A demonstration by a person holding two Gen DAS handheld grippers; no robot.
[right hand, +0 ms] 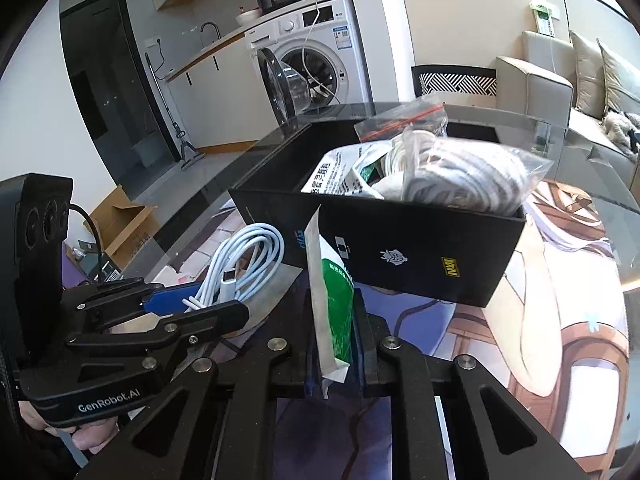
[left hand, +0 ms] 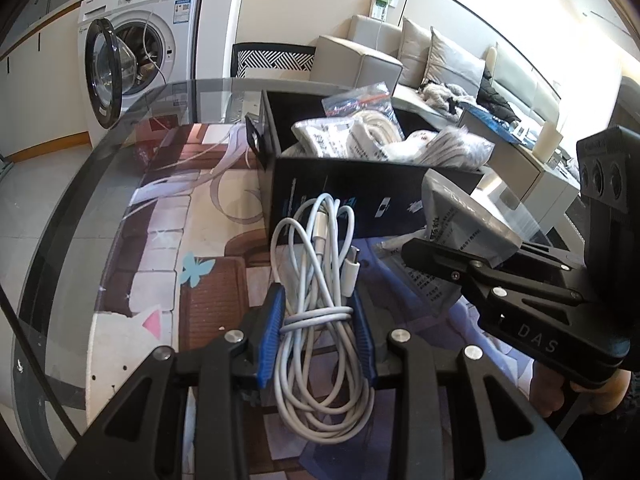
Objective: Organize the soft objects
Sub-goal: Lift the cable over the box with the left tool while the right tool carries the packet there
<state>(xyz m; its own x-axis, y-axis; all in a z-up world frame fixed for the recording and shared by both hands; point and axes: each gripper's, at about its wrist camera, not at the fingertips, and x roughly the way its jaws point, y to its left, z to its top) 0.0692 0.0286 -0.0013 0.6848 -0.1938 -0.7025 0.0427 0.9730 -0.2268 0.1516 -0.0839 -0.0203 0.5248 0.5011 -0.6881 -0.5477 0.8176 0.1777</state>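
Gripping a coiled white cable (left hand: pixel 316 300), the left gripper (left hand: pixel 318 320) is being held just in front of the black box (left hand: pixel 344 188), its blue pads (left hand: pixel 272 332) closed on either side of the bundle. A flat sealed pouch (right hand: pixel 332 312), white with a green panel, is being clamped edge-up in the right gripper (right hand: pixel 334 344), also near the box's front wall. The box is being shown standing on the glass table (left hand: pixel 60 240), above a printed mat (left hand: pixel 160 216), and is filled with bagged white cords (right hand: pixel 460 176) and a printed packet (right hand: pixel 340 176). A washing machine (right hand: pixel 316 52) with its door open is being seen behind.
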